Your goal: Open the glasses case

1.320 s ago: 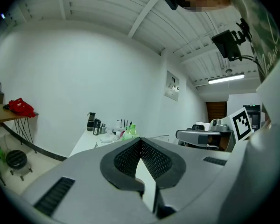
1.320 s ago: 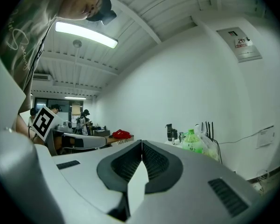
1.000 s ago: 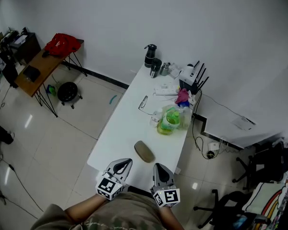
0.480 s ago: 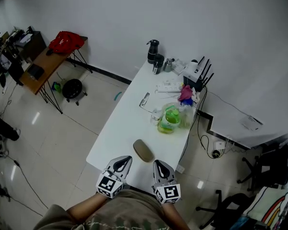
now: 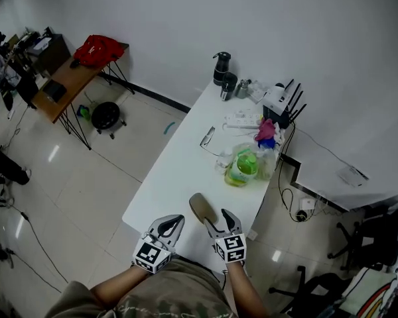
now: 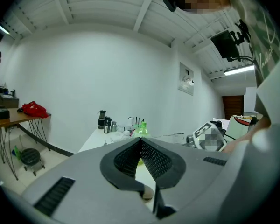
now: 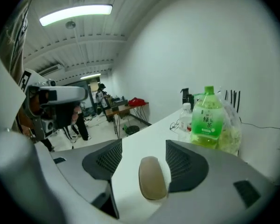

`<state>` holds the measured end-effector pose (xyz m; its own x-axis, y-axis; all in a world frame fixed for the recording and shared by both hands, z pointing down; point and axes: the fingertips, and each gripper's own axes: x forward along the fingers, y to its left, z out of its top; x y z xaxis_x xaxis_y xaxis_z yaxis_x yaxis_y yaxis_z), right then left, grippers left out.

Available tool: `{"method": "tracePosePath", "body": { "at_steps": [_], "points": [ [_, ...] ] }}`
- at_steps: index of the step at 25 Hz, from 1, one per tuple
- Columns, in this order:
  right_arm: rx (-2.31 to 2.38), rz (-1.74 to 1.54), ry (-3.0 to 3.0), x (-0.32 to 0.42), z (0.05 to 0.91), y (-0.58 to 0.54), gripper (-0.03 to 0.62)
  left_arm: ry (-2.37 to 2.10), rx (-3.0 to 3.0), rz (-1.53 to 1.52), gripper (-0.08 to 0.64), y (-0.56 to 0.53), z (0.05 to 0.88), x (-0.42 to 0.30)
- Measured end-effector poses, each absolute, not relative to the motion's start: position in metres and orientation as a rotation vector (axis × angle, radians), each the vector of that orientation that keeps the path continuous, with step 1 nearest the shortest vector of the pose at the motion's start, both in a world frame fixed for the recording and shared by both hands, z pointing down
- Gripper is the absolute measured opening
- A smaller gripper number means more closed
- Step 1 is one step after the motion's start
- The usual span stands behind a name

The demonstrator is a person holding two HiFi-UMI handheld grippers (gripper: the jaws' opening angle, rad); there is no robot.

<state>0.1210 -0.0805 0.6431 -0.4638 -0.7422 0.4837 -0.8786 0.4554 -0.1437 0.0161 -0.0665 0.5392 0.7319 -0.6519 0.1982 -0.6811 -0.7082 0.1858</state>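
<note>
While the closed glasses case [image 5: 200,208] lies flat on the near end of the white table [image 5: 179,164], your right gripper [image 5: 219,218] has it between its 2 jaws. Those jaws have just been opening and stand wide, with the case nearer the right-hand pad and neither pad squeezing it. Your left gripper [image 5: 171,222] hovers just beside it at the table's near edge, jaws pressed together on nothing, and a green bottle [image 5: 244,165] stands farther up the table.
</note>
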Motion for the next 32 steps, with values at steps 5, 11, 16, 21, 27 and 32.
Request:
{"method": "tracePosePath", "body": {
  "at_steps": [5, 11, 16, 21, 27, 32],
  "points": [
    [1.194, 0.567, -2.263, 0.113, 0.704, -0.105, 0.272, -1.119, 2.663, 0.195, 0.006, -0.068, 0.544, -0.004],
    [1.043, 0.644, -2.158, 0.102, 0.764, -0.119, 0.296, -1.161, 2.608, 0.253, 0.006, -0.068, 0.551, -0.019],
    [0.98, 0.71, -2.093, 0.097, 0.799, -0.125, 0.313, -1.173, 2.603, 0.265, 0.006, -0.071, 0.557, -0.023],
    [0.92, 0.734, -2.054, 0.09, 0.822, -0.124, 0.313, -1.156, 2.608, 0.28, 0.006, -0.073, 0.559, -0.02],
    [0.876, 0.755, -2.018, 0.082, 0.839, -0.12, 0.313, -1.118, 2.619, 0.292, 0.006, -0.076, 0.561, -0.011],
    [0.843, 0.777, -2.013, 0.074, 0.837, -0.122, 0.313, -1.096, 2.624, 0.301, 0.006, -0.078, 0.564, -0.007]
  ]
}}
